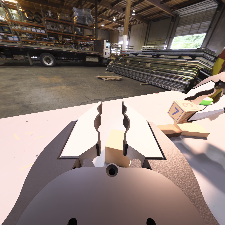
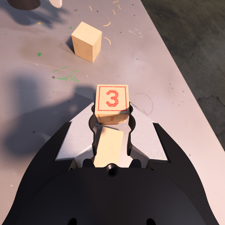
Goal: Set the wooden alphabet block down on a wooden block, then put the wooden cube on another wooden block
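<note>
Warehouse shelving, a flatbed truck [image 1: 48,53] and stacked metal sheets [image 1: 158,68] are seen behind the pale table [image 1: 36,133] in the left wrist view. The left tool [image 1: 112,109] is held with its fingers apart, and a plain wooden cube [image 1: 115,149] is seen between them, partly hidden by the right-hand finger. At three o'clock the right tool [image 1: 192,109] is clamped on the wooden alphabet block [image 1: 179,112], tilted just above two flat wooden blocks, one darker [image 1: 169,130], one lighter [image 1: 194,130]. A green tape roll [image 1: 205,101] is partly hidden behind that tool.

From the right wrist view, the alphabet block [image 2: 112,102] is seen gripped at the fingertips of the right tool [image 2: 112,105], over a pale flat block [image 2: 108,146]. The cube [image 2: 87,41] stands at eleven o'clock on the speckled table [image 2: 158,85].
</note>
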`<state>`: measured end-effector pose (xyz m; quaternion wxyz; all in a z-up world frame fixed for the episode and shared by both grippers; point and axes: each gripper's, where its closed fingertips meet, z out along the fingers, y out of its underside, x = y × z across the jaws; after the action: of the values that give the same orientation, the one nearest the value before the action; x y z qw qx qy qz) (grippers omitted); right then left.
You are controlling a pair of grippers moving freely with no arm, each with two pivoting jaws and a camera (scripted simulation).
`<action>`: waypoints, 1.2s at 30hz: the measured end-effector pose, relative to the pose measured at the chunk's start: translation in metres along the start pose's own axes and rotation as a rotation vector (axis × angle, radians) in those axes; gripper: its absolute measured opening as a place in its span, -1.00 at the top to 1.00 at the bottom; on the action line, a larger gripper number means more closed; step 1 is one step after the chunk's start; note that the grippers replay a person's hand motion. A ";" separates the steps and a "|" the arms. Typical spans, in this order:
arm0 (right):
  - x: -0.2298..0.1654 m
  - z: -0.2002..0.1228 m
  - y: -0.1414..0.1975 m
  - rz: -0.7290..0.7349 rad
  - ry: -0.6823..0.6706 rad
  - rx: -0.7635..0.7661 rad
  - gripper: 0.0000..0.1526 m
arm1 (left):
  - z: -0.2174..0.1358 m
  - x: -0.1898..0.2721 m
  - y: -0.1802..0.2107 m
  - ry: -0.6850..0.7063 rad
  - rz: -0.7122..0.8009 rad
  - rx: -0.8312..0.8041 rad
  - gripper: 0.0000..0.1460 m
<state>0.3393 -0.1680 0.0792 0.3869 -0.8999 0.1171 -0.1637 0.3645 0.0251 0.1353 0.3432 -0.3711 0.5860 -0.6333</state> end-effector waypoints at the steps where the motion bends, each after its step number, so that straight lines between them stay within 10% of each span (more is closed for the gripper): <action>1: -0.001 0.003 -0.001 0.001 -0.026 0.019 0.32 | -0.004 -0.003 0.000 -0.013 0.002 -0.001 0.56; 10: 0.007 0.009 -0.020 0.309 -0.387 0.358 0.32 | -0.033 -0.028 0.000 -0.101 -0.049 -0.002 0.56; 20: -0.003 0.043 0.011 0.044 -0.207 0.066 0.32 | -0.035 -0.025 0.004 -0.093 -0.041 -0.027 0.55; 36: -0.002 0.042 0.018 0.093 -0.175 0.092 0.32 | -0.026 -0.022 0.004 -0.076 -0.050 -0.028 0.54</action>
<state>0.3524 -0.1517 0.0386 0.4436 -0.8857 0.1166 -0.0716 0.3524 0.0572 0.1287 0.3440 -0.4140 0.5718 -0.6191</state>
